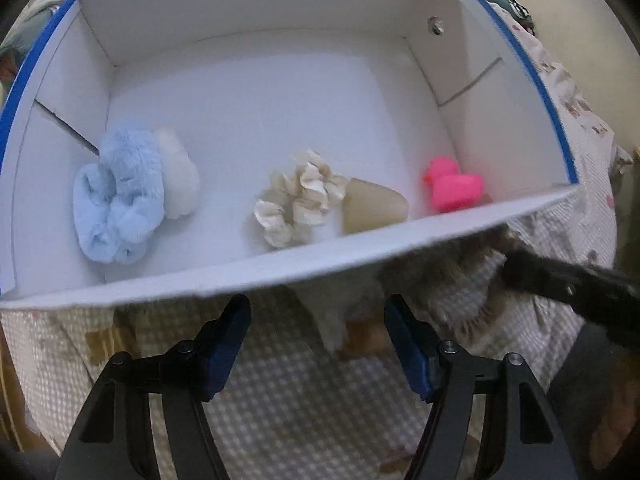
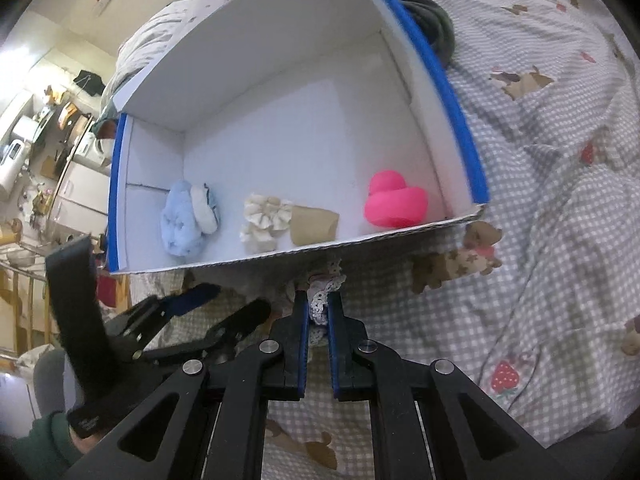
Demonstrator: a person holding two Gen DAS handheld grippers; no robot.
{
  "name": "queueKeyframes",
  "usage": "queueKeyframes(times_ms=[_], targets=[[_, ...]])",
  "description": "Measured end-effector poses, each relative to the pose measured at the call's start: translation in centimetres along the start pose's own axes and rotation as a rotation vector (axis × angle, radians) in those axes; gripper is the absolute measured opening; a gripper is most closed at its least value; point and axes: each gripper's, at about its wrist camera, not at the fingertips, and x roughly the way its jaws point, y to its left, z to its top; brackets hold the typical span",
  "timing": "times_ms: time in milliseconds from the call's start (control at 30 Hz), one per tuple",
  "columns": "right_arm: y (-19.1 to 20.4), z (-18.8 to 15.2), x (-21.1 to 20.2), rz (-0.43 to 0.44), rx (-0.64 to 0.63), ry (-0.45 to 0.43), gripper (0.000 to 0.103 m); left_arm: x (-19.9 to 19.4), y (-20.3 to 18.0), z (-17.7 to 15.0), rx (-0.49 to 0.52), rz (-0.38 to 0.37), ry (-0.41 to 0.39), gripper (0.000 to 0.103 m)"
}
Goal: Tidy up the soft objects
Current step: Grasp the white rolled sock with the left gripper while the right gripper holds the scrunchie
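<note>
Soft objects already fill our white box [image 1: 280,8]: in the left wrist view we count one blue furry scrunchie [image 1: 118,200], one white one [image 1: 180,176], one cream ruffled scrunchie [image 1: 298,198], one beige cone [image 1: 374,206], one pink duck [image 1: 454,186]. Our left gripper [image 1: 318,312] hangs spread and empty before the near wall.

Right wrist view: our right gripper [image 2: 318,310] pinches a lace-trimmed piece [image 2: 324,292] (kind unclear) just outside the box. We judge lifting it over the wall comes next.

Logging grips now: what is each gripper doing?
Left gripper: open, holding nothing.
Right gripper: shut on a lacy fabric piece.
</note>
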Motion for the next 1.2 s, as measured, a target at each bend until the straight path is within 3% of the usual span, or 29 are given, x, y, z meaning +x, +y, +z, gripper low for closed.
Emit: queueKeyframes(times_ms=[67,133,200,233,333,467,567,767,1000,1200], targets=[[0.1,0.0,0.2,0.001,-0.005,0.003,0.010,0.5,0.3,0.4,-0.009,0.009,-0.007,0.049],[0.2,0.0,0.3,-0.005,-0.008,0.003,0.010,0.9,0.7,0.7,-0.015,0.003,-0.012,0.047],[0.2,0.0,0.5,-0.010,-0.009,0.008,0.010,1.2,1.0,0.8,-0.004,0.005,-0.017,0.038],[0.2,0.0,0.5,-0.012,-0.009,0.009,0.010,1.4,1.1,0.9,-0.001,0.007,-0.018,0.022],[0.0,0.1,0.5,-0.019,-0.009,0.005,0.010,1.5,1.6,0.8,-0.007,-0.021,-0.015,0.021],[-0.2,0.3,0.8,-0.026,0.006,-0.005,0.010,0.1,1.3,0.1,0.035,0.020,-0.067,0.021],[-0.1,0.3,0.8,-0.030,0.003,-0.009,0.010,-1.2,1.9,-0.4,-0.011,0.040,-0.065,0.021],[0.6,0.2,1.1,-0.046,-0.023,-0.004,0.010,-3.3,2.9,-2.4,-0.024,0.183,-0.082,0.021],[1.5,-0.2,1.9,-0.082,-0.076,0.015,0.010,-3.5,3.9,-3.5,-0.071,0.274,-0.057,0.021],[2.0,-0.5,1.5,-0.078,-0.106,-0.001,0.010,-3.6,4.2,-4.2,-0.108,0.267,-0.038,0.021]])
